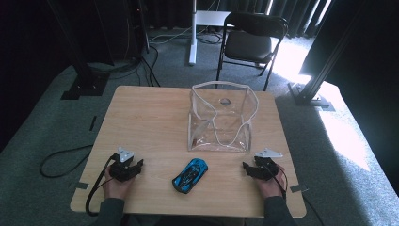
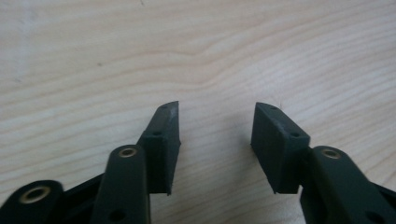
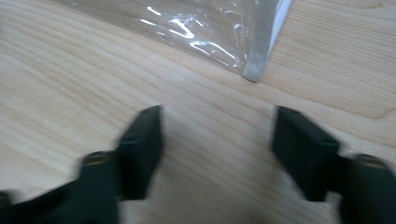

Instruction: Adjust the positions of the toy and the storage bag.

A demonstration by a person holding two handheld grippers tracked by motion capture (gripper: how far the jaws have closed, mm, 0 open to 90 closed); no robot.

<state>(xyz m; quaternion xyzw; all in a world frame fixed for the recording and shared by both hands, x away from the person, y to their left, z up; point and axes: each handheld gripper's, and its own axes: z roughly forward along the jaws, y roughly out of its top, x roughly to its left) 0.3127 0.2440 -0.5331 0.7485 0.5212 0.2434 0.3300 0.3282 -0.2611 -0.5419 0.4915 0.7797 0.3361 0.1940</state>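
Grey carpet and a black folding chair [image 1: 254, 40] lie beyond my pale wooden bench [image 1: 150, 122], where a small blue toy car [image 1: 189, 175] sits near the front edge, between my two grippers and just in front of a clear plastic bag with white trim [image 1: 220, 120]. My left gripper [image 1: 133, 168] rests at the front left with its fingers [image 2: 163, 140] spread over bare wood, nothing between them. My right gripper [image 1: 249, 168] sits at the front right, fingers [image 3: 140, 149] likewise apart and empty, near the bag's corner.

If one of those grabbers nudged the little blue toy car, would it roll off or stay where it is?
The small blue toy car sits on its wheels on the smooth wooden table, so a push along its length would probably send it rolling. A sideways nudge would more likely make it skid or turn. It looks small and rigid, so probably light and not floppy.
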